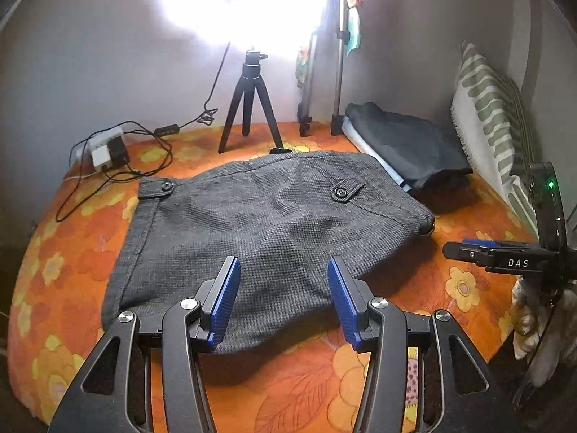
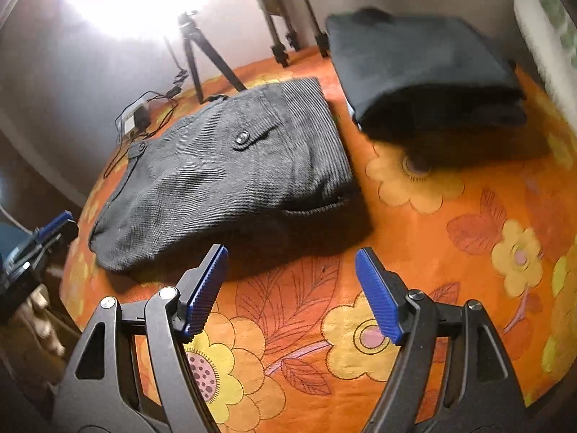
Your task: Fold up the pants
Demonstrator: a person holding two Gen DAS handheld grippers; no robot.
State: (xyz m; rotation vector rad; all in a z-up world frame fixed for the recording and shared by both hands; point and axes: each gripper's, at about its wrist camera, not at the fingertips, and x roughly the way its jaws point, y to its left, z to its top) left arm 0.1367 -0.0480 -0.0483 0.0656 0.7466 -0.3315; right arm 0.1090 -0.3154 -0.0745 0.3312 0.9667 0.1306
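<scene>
Grippers first, nearest the lenses: the left gripper (image 1: 283, 278) is hovering with its blue-padded jaws spread wide and nothing between them, its tips hanging over the near edge of the pants (image 1: 259, 231). The right gripper (image 2: 292, 274) is likewise standing with jaws parted and empty, poised over the bare bedspread (image 2: 414, 252), just right of the pants' near corner; in the left wrist view it is showing at the right edge, side on.

Pants: grey woven cloth, lying folded into a compact block on the orange flowered bedspread, waistband side turned toward the far end. Two buttoned tabs are facing up, one at the far left corner (image 1: 166, 184) and one toward the right (image 1: 339, 192). Neither gripper is touching the cloth so far as the pictures are showing.

Beyond the pants, to the right: a dark folded garment pile (image 1: 407, 144) is sitting apart from them, with a striped pillow (image 1: 490, 115) leaning against the wall behind it.

Far left: a white power strip (image 1: 104, 148) with black cables is trailing across the bedspread.

Far end: a small black tripod (image 1: 250, 108) is standing under a glaring lamp (image 1: 245, 3), and a taller stand (image 1: 339, 72) is rising just to its right.
</scene>
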